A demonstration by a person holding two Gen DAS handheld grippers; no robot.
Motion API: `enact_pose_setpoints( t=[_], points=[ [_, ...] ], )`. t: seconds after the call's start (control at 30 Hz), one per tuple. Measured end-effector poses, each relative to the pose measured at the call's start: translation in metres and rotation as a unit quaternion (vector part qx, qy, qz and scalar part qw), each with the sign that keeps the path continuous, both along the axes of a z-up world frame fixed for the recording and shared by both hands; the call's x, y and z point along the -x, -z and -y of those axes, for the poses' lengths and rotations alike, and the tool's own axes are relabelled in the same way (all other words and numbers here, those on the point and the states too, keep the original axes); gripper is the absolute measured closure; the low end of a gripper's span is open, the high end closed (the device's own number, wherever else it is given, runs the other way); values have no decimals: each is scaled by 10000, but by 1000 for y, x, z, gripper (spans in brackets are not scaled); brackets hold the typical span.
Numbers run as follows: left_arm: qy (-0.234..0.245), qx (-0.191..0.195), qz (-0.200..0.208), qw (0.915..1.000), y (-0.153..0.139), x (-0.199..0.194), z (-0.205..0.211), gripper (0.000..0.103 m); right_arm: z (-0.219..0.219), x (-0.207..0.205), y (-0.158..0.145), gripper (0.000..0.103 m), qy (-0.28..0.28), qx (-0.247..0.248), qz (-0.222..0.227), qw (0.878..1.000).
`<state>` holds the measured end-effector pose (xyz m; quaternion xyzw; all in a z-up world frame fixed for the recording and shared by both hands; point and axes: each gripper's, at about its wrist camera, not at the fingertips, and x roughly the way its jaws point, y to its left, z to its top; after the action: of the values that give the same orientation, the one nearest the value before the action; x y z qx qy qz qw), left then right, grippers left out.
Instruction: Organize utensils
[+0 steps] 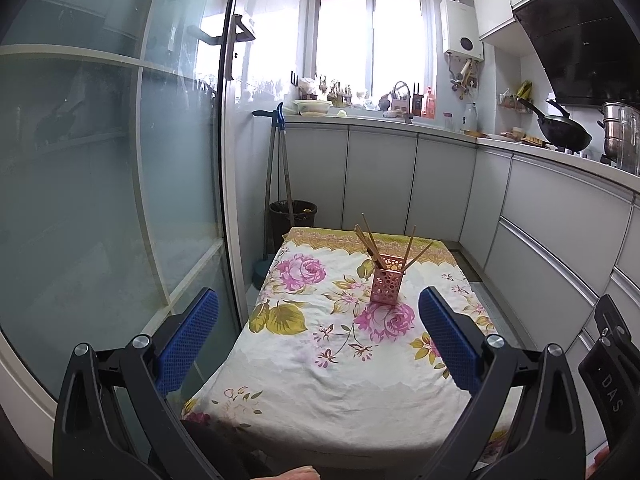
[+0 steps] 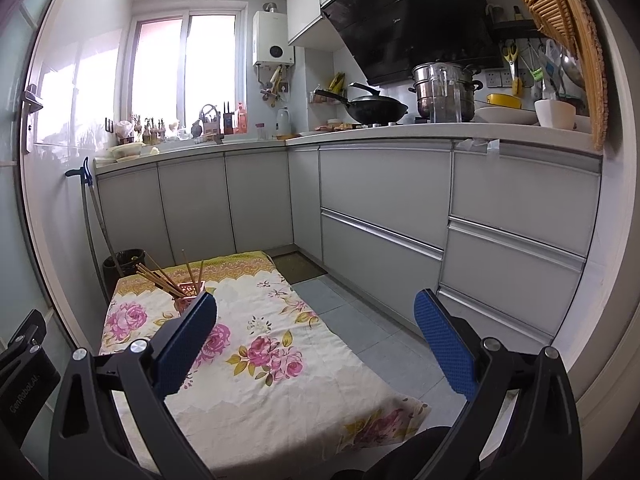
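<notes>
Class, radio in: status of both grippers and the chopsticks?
Left gripper open, right gripper open, both empty. Chopsticks upright in pink holder. Nothing in the way.

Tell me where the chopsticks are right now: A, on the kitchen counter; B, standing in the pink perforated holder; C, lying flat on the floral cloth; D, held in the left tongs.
B: the chopsticks stand splayed in the pink holder on the floral cloth.

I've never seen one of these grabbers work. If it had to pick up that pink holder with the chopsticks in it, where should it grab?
Probably low on the pink holder, pinching two opposite flat walls and coming in level from the near side. It stands upright on the floral cloth, and the chopsticks fan out above its rim, so a grab from above would likely knock them.
</notes>
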<state>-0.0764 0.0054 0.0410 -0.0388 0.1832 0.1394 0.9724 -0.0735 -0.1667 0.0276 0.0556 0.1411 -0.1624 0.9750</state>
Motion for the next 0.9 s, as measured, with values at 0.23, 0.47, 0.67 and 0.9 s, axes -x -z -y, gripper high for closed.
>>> enact_pose_setpoints(
  t=[0.23, 0.47, 0.67, 0.9],
  points=[
    [51, -2, -6, 10000, 3, 0, 1, 7, -2, -1, 4, 7, -12, -75, -29, 10000],
    [46, 11, 24, 10000, 3, 1, 1, 7, -4, 0, 5, 7, -39, -76, -44, 10000],
    [183, 53, -7, 9998, 3, 0, 2, 7, -4, 0, 5, 7, -68, -81, -54, 9999],
    [239, -107, 215, 9994, 1, 4, 6, 7, -3, 0, 5, 7, -83, -110, -66, 9999]
  ],
)
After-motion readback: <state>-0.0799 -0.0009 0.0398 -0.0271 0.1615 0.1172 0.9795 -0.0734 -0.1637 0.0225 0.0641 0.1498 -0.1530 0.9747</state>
